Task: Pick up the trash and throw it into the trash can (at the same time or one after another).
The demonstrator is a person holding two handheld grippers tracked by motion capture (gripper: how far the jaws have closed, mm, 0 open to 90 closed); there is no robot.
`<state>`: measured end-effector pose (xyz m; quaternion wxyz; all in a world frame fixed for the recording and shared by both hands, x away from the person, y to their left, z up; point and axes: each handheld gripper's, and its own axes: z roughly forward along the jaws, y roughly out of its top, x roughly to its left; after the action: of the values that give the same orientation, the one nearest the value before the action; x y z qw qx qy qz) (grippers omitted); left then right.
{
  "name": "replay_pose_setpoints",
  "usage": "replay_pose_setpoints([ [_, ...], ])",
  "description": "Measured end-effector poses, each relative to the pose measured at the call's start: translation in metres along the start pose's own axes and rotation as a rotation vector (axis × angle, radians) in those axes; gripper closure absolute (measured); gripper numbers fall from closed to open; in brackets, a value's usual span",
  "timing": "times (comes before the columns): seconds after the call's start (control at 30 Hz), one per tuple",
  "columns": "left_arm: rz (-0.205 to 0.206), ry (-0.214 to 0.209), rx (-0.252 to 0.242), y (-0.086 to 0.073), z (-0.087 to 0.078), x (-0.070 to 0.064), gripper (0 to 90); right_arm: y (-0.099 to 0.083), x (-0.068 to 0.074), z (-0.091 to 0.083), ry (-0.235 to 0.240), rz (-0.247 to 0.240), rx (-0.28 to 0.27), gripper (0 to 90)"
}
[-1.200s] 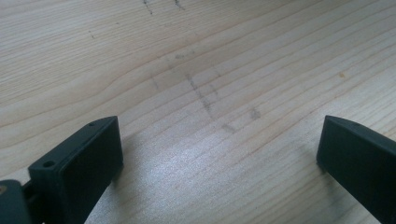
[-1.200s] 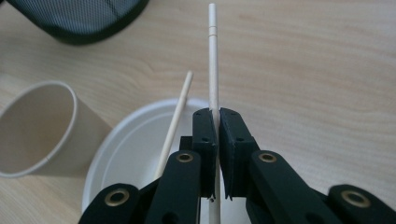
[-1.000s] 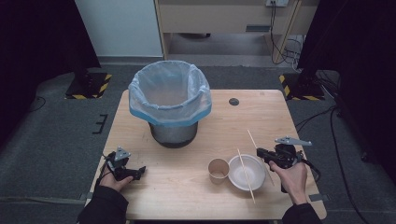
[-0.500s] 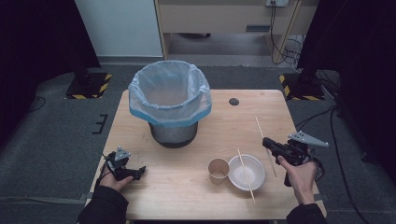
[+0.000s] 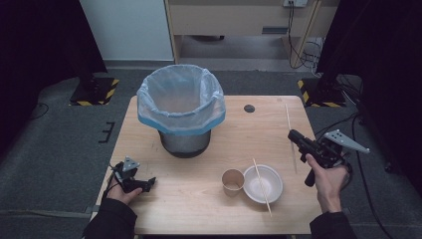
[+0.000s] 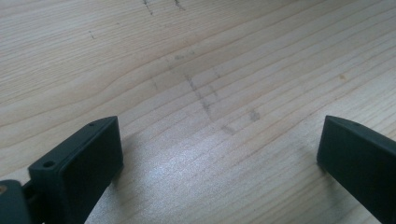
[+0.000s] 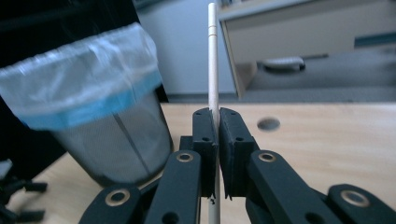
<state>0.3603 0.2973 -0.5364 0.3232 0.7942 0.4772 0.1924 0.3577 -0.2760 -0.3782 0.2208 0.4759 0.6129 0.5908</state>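
Right hand-held gripper lifted, clamping one chopstick; second chopstick across bowl; left hand-held gripper open.

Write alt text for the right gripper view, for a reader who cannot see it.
The right hand-held gripper is shut on a wooden chopstick that stands upright between its black jaws. Behind it on the wooden table stands a metal bin lined with a plastic bag, at the view's left.

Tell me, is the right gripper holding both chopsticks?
No, its fingers clamp one chopstick; the other chopstick lies across the white bowl.
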Motion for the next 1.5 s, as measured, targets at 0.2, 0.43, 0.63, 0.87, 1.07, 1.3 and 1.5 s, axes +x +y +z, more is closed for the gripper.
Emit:
replay_pose_setpoints([
  [0.2, -0.001, 0.001, 0.0, 0.0, 0.0, 0.0, 0.0, 0.019, 0.008, 0.005, 0.03, -0.013, -0.07, 86.0],
  [0.43, -0.001, 0.001, -0.001, 0.0, 0.0, 0.0, 0.0, 0.038, 0.018, 0.013, 0.052, -0.032, -0.119, 86.0],
  [0.63, -0.002, 0.001, -0.001, 0.0, 0.0, 0.0, 0.0, 0.056, 0.029, 0.019, 0.061, -0.054, -0.157, 86.0],
  [0.87, 0.0, 0.001, 0.0, 0.0, 0.0, 0.0, 0.0, 0.072, 0.042, 0.027, 0.073, -0.076, -0.199, 86.0],
  [1.07, -0.001, 0.001, 0.0, 0.0, 0.0, 0.0, 0.0, 0.086, 0.053, 0.036, 0.086, -0.092, -0.219, 86.0],
  [1.3, -0.001, 0.001, 0.0, 0.0, 0.0, 0.0, 0.0, 0.105, 0.067, 0.046, 0.1, -0.126, -0.237, 86.0],
  [1.5, -0.002, 0.001, -0.001, 0.0, 0.0, 0.0, 0.0, 0.116, 0.076, 0.053, 0.113, -0.135, -0.247, 86.0],
])
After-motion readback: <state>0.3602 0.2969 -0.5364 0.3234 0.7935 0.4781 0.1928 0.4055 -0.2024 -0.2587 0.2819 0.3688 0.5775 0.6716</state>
